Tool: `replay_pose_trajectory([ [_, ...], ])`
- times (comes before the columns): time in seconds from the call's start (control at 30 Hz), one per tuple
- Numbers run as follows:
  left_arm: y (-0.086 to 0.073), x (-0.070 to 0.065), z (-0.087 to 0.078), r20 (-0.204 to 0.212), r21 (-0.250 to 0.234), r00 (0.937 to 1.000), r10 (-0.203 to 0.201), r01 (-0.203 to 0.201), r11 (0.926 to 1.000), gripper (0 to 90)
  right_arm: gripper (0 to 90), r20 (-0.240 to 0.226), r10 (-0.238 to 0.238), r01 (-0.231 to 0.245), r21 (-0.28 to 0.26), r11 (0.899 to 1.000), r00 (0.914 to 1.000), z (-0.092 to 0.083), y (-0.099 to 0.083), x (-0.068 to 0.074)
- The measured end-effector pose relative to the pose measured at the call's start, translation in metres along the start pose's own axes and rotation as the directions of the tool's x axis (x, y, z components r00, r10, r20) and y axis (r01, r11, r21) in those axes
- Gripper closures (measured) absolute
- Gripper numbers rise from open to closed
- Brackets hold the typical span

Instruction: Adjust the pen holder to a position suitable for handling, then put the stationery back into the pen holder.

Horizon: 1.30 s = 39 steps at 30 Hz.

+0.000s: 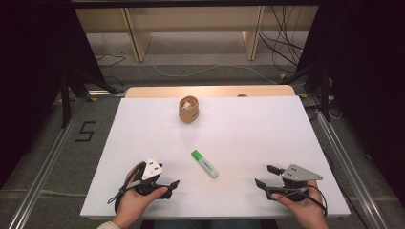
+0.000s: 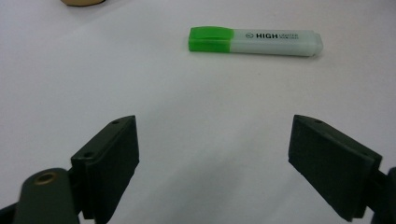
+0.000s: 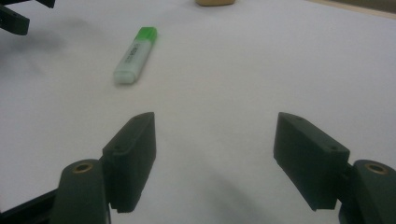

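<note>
I have the green highlighter [image 1: 205, 163] lying flat on the white bench [image 1: 248, 129], between my two hands and a little ahead of them, its green cap pointing away toward the small brown cup [image 1: 188, 109] at the far side. My left tongs [image 1: 165, 187] rest near the bench's front edge, jaws spread wide with nothing between them. My right tongs [image 1: 267, 175] sit likewise released and empty, well apart from the highlighter.

You see the white table [image 1: 229, 138] brightly and evenly lit while the surroundings stay dark (shadows are faint), and both gripper views look slightly soft.
</note>
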State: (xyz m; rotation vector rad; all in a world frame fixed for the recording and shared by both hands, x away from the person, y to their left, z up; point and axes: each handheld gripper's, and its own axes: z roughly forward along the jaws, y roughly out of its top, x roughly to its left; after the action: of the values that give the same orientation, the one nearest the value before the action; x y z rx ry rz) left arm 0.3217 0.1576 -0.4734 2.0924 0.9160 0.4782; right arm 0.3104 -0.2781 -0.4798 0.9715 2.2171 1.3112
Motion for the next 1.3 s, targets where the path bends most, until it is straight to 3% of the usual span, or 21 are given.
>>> replay_pose_trajectory([
  [0.4, 0.001, -0.003, 0.000, -0.005, 0.008, 0.9997, 0.025, -0.025, 0.9997, 16.2, 30.3, 0.009, -0.004, 0.004, -0.001, 1.000, 1.0000, -0.001, 0.001, 0.000],
  [0.9, 0.001, -0.001, 0.000, -0.032, -0.016, 0.9994, -0.010, 0.009, 0.9998, 19.3, 30.1, 0.015, -0.007, 0.008, -0.010, 1.000, 0.9999, 0.000, 0.001, -0.003],
  [0.93, 0.002, -0.001, 0.000, -0.030, -0.015, 0.9994, -0.019, 0.019, 0.9997, 23.0, 30.1, 0.015, -0.008, 0.008, -0.010, 1.000, 0.9999, 0.000, 0.001, -0.002],
  [0.97, 0.003, -0.001, -0.001, -0.024, -0.031, 0.9990, -0.038, 0.037, 0.9988, 35.6, 30.1, 0.013, -0.009, 0.009, -0.007, 1.000, 0.9999, 0.000, 0.001, -0.002],
  [1.03, 0.005, -0.002, 0.000, -0.024, -0.043, 0.9988, -0.042, 0.041, 0.9982, 51.1, 30.1, 0.012, -0.011, 0.011, -0.007, 1.000, 0.9999, 0.000, 0.001, -0.002],
  [1.07, 0.007, -0.002, 0.000, -0.020, -0.037, 0.9995, -0.024, 0.024, 0.9990, 58.3, 30.1, 0.011, -0.011, 0.011, -0.008, 1.000, 0.9999, 0.000, 0.001, -0.002],
  [1.1, 0.010, -0.004, 0.001, -0.026, -0.038, 0.9996, -0.015, 0.014, 0.9992, 58.3, 30.1, 0.011, -0.011, 0.011, -0.008, 1.000, 0.9999, 0.000, 0.001, -0.002],
  [1.13, 0.012, -0.006, 0.003, -0.027, -0.039, 0.9995, -0.015, 0.014, 0.9991, 71.2, 30.2, 0.009, -0.016, 0.016, -0.007, 1.000, 0.9998, 0.000, 0.001, -0.002],
  [1.17, 0.015, -0.008, 0.006, -0.019, -0.039, 0.9997, -0.014, 0.014, 0.9991, 71.2, 30.2, 0.009, -0.016, 0.016, -0.007, 1.000, 0.9998, 0.000, 0.001, -0.002],
  [1.2, 0.019, -0.011, 0.009, -0.011, -0.016, 0.9999, -0.013, 0.013, 0.9998, 81.6, 30.2, 0.009, -0.015, 0.015, 0.000, 1.000, 0.9998, -0.001, 0.001, -0.001],
  [1.3, 0.027, -0.019, 0.017, -0.003, 0.004, 0.9999, 0.016, -0.016, 0.9999, 89.6, 30.3, 0.005, -0.017, 0.017, -0.002, 1.000, 0.9998, -0.002, 0.001, 0.000],
])
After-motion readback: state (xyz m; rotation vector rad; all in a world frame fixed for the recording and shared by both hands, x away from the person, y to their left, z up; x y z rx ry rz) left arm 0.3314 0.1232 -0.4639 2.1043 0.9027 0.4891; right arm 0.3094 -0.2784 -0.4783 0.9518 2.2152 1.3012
